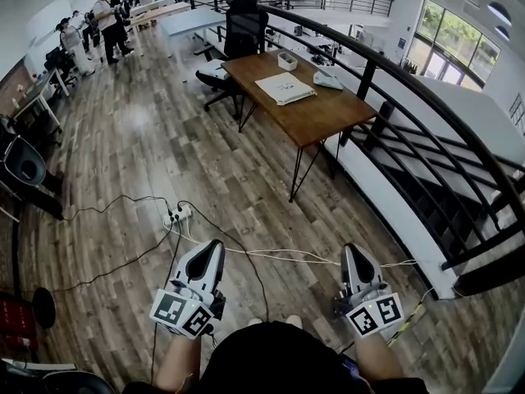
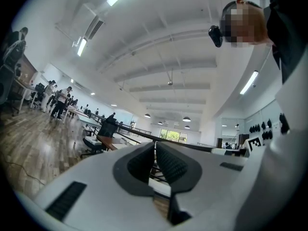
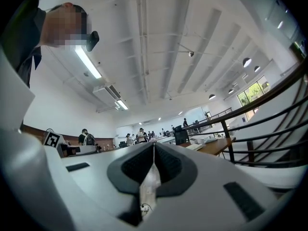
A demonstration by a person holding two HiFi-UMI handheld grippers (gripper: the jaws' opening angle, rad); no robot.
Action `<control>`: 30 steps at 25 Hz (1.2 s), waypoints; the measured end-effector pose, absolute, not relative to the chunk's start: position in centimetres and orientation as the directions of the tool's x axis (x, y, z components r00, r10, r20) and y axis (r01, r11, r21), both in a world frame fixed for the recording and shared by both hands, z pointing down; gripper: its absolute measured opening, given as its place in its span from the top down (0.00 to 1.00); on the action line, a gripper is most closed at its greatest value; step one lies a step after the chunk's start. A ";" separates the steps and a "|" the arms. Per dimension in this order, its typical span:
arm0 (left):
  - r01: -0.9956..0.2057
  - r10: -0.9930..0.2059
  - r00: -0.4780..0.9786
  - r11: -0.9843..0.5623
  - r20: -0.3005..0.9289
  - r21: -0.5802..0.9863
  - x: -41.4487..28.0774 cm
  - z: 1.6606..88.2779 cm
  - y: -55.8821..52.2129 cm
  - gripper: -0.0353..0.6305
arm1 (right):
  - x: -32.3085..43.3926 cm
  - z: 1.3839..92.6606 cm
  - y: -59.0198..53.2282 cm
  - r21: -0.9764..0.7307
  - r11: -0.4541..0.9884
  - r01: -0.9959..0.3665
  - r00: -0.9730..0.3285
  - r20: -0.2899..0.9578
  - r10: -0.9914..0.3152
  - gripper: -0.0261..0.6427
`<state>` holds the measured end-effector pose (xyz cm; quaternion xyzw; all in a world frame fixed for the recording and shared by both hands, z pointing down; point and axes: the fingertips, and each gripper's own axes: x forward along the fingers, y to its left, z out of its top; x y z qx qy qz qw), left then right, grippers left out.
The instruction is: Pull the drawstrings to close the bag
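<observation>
The white drawstring bag point(image 1: 285, 88) lies flat on the wooden table point(image 1: 328, 117), far ahead of me across the floor. My left gripper point(image 1: 215, 245) is held low near my body at the bottom left, its jaws shut with nothing between them. My right gripper point(image 1: 354, 249) is level with it at the bottom right, also shut and empty. The left gripper view shows the left gripper point(image 2: 155, 143) with its pads together, pointing up toward the ceiling. The right gripper view shows the right gripper point(image 3: 154, 145) the same way. Neither gripper is near the bag.
A black office chair point(image 1: 244, 31) stands behind the table, with a small white box point(image 1: 287, 60) on the tabletop. A black railing point(image 1: 426, 105) runs along the right. A power strip with cables point(image 1: 179, 215) lies on the wooden floor ahead. Several people point(image 1: 107, 23) stand far left.
</observation>
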<state>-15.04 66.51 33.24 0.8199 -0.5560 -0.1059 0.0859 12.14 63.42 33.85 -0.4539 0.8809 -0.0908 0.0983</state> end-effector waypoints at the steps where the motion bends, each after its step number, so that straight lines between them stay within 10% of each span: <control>1: -0.893 -0.930 0.359 -0.366 -0.077 0.262 -15.3 33.3 66.5 0.92 | 11.9 33.8 63.5 -0.248 0.568 -0.785 -0.566 -0.089 -0.820 0.96; 12: -0.892 -0.925 0.372 -0.380 -0.080 0.245 -17.7 34.2 67.3 0.91 | 9.6 33.7 65.0 -0.224 0.542 -0.810 -0.542 -0.068 -0.838 0.89; 16: -0.895 -0.927 0.368 -0.374 -0.071 0.242 -17.7 34.2 66.8 0.55 | 9.5 33.0 65.2 -0.216 0.542 -0.812 -0.537 -0.083 -0.839 0.63; 30: -0.920 -0.937 0.347 -0.350 -0.051 0.178 -16.5 33.9 61.8 0.40 | 11.2 34.2 59.2 -0.218 0.539 -0.814 -0.533 -0.089 -0.841 0.40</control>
